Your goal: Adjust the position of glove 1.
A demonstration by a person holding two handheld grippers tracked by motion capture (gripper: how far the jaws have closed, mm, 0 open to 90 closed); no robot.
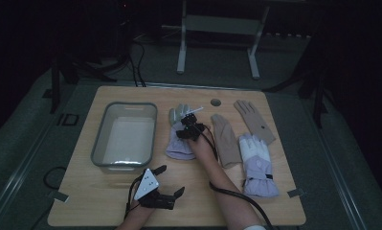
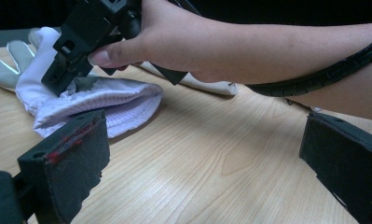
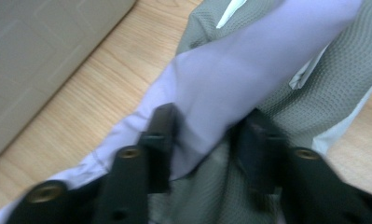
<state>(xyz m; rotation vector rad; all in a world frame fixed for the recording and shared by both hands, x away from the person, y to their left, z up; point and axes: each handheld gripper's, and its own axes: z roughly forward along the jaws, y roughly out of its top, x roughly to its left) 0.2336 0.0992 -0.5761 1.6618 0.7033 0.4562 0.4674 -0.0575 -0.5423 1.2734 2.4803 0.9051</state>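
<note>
The grey bin sits beside the lavender glove.

right gripper blurred; lilac glove cut off

No text, label, brand, number or sign can be read in any of the pictures. The tan glove, at about 2 o'clock on the table, carries 1 small dark mark that is too small to make out.
</note>
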